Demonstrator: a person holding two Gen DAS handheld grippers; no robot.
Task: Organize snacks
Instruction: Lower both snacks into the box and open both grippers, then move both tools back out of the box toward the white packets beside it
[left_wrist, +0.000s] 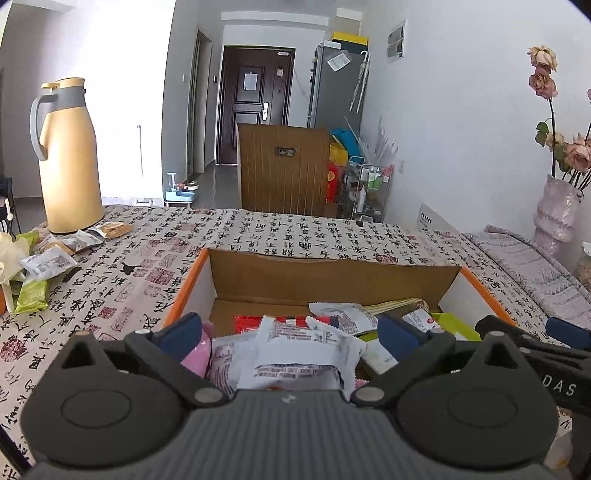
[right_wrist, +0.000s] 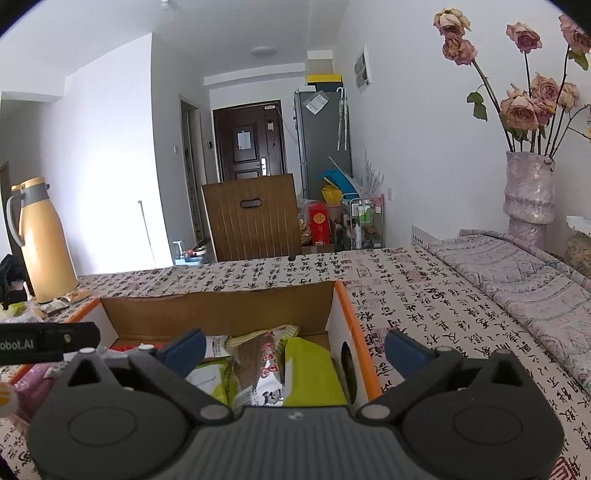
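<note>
Surface (left_wrist: 295, 229): calligraphy cloth, loose packets (left_wrist: 48, 262) left.
Box (left_wrist: 192, 273): crowded; your packets may snag.
Left tool (left_wrist: 291, 332), right tool (right_wrist: 295, 347): spread, empty.

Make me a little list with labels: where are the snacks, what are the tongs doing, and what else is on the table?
Box: cardboard box, open top, orange edges
Inside: snack packets piled up
Outside: loose snacks by the yellow jug
Left tongs: open, holding nothing
Right tongs: open, holding nothing
Also there: vase of roses
</note>
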